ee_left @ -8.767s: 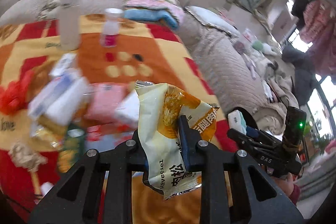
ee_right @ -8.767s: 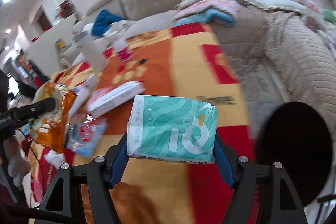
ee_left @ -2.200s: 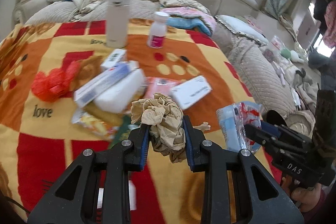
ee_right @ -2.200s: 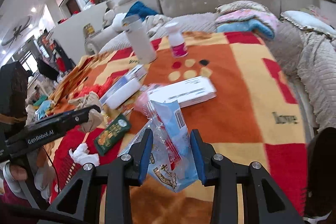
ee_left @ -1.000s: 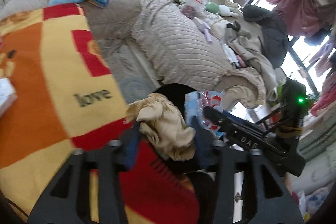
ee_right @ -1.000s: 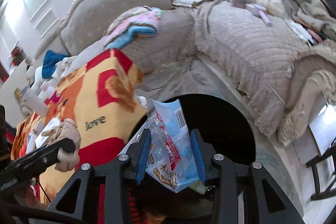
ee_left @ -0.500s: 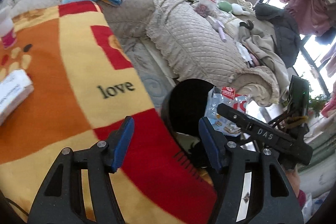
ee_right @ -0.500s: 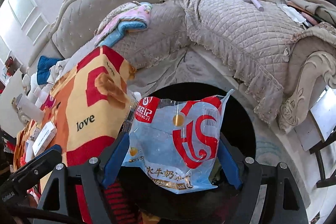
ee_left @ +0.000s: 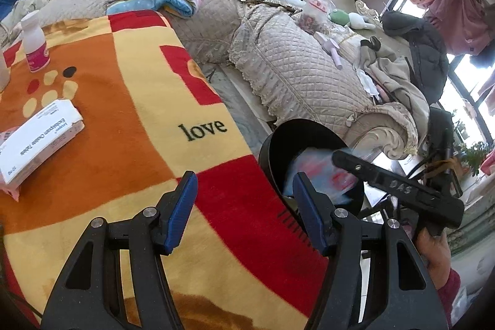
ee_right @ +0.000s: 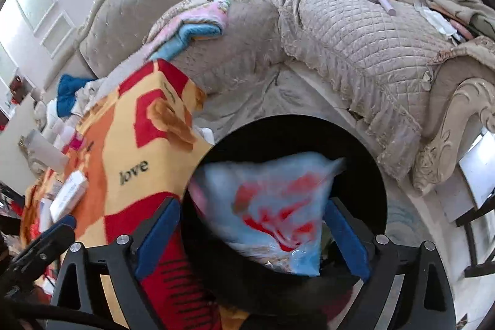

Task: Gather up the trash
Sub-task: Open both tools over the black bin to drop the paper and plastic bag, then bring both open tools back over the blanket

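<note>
The right gripper (ee_right: 252, 232) is spread wide over the black bin (ee_right: 355, 144). The blue and red snack bag (ee_right: 272, 206) looks blurry between its fingers, inside the bin's mouth. The left gripper (ee_left: 244, 203) is wide apart too, holding nothing, above the blanket (ee_left: 123, 113) beside the bin.

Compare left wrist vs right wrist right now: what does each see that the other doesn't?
Left wrist only: the pink-labelled bottle standing upright on the blanket, and the right hand.

Right wrist only: the full round mouth of the black bin, and a blue cloth on the far sofa.

Both: the blue-and-red snack bag blurred inside the bin, and the white box.
</note>
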### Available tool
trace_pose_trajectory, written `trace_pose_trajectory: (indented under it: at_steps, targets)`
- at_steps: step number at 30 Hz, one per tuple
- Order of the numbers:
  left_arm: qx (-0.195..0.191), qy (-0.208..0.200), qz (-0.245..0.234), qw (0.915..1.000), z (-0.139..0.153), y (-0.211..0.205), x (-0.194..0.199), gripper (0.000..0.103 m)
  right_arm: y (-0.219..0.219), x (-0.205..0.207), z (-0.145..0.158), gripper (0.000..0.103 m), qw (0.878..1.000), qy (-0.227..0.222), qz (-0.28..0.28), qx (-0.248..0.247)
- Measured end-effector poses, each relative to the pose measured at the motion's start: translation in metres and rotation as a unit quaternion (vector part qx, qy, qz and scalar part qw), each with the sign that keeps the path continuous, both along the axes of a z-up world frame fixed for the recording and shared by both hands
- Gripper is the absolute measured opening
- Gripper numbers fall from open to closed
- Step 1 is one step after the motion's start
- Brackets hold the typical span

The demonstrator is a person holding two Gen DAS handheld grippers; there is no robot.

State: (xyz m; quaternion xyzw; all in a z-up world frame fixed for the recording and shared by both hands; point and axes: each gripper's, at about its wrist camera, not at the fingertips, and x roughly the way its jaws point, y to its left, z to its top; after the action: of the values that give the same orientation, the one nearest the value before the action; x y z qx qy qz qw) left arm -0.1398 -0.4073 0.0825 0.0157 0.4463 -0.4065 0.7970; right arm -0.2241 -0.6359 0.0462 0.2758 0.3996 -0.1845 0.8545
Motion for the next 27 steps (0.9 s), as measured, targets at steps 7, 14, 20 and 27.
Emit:
trace_pose_trajectory:
  at_steps: [7,14,20,27]
  targets:
    - [0.001,-0.014,0.007,0.9999,0.004,0.011,-0.002,0.063,0.002,0.0,0.001,0.094,1.0,0.009,0.001,0.0]
    - [0.022,-0.03,0.031,0.9988,0.005,0.027,-0.001,0.063,0.037,0.016,0.004,0.094,0.998,0.028,0.042,-0.026]
    - [0.042,-0.048,0.065,0.9959,0.007,0.057,0.002,0.063,0.078,0.031,0.012,0.094,0.995,0.015,0.088,-0.035]
    - [0.057,-0.045,0.106,0.9917,0.003,0.106,0.006,0.063,0.134,0.055,0.02,0.094,0.988,0.002,0.153,-0.038]
